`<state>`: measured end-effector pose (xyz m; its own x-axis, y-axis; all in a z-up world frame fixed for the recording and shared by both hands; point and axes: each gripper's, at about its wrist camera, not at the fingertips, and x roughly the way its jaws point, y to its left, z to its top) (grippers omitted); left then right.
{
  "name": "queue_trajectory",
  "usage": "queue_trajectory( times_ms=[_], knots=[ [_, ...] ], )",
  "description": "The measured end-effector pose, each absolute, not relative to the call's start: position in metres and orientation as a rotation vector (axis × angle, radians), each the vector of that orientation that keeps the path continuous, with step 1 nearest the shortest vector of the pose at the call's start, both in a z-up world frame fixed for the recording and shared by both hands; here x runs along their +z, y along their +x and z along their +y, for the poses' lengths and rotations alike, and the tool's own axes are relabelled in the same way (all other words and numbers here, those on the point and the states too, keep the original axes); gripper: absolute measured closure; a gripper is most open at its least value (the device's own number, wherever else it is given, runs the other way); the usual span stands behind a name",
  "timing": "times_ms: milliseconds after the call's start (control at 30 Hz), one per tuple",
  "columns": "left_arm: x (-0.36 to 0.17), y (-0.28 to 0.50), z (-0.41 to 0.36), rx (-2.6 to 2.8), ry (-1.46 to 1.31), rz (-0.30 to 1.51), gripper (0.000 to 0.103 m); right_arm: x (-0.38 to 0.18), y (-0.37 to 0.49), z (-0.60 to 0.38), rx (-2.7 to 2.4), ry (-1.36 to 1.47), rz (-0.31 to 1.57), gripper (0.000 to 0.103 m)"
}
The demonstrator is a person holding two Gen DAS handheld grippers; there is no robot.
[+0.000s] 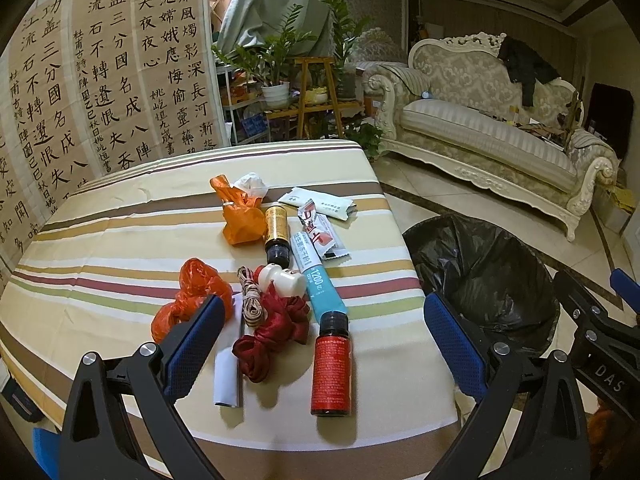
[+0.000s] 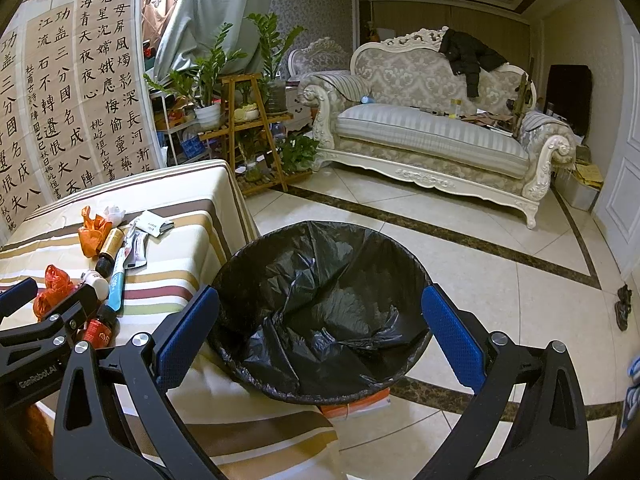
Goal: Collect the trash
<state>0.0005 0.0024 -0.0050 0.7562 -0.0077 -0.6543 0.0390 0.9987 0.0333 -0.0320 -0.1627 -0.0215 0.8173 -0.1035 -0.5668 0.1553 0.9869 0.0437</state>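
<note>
Trash lies on the striped table [image 1: 100, 240]: a red bottle [image 1: 331, 366], a dark red cloth [image 1: 276, 328], a teal tube [image 1: 318, 280], a white bottle [image 1: 282, 278], a brown bottle [image 1: 277, 236], orange bags [image 1: 192, 296], a white paper roll [image 1: 228, 364] and wrappers [image 1: 320, 232]. My left gripper [image 1: 324, 344] is open and empty, low over the near items. My right gripper [image 2: 320, 336] is open and empty above the black-lined trash bin [image 2: 320, 308], which also shows in the left wrist view [image 1: 480, 280].
The bin stands on the tiled floor [image 2: 480, 260] right of the table. A sofa [image 2: 432, 136] and a plant stand [image 2: 248, 128] are far behind. A calligraphy screen [image 1: 100, 80] stands behind the table.
</note>
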Motion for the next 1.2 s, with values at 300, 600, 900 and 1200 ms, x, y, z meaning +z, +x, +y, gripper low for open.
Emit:
queue_trajectory(
  times_ms=[300,600,900,1200],
  knots=[
    [-0.005,-0.003,0.011,-0.052,0.03,0.753,0.007,-0.022,-0.032,-0.159,-0.13,0.084,0.6,0.004],
    [0.002,-0.01,0.04,-0.036,0.022,0.75,0.007,-0.016,-0.03,-0.141,-0.095,0.071,0.604,0.004],
    [-0.001,-0.013,0.078,0.018,0.004,0.775,0.029,-0.014,-0.026,-0.116,-0.029,0.053,0.625,0.004],
    [-0.01,-0.017,0.111,0.057,-0.031,0.8,0.029,-0.019,-0.022,-0.081,0.055,0.022,0.667,0.02]
  ],
)
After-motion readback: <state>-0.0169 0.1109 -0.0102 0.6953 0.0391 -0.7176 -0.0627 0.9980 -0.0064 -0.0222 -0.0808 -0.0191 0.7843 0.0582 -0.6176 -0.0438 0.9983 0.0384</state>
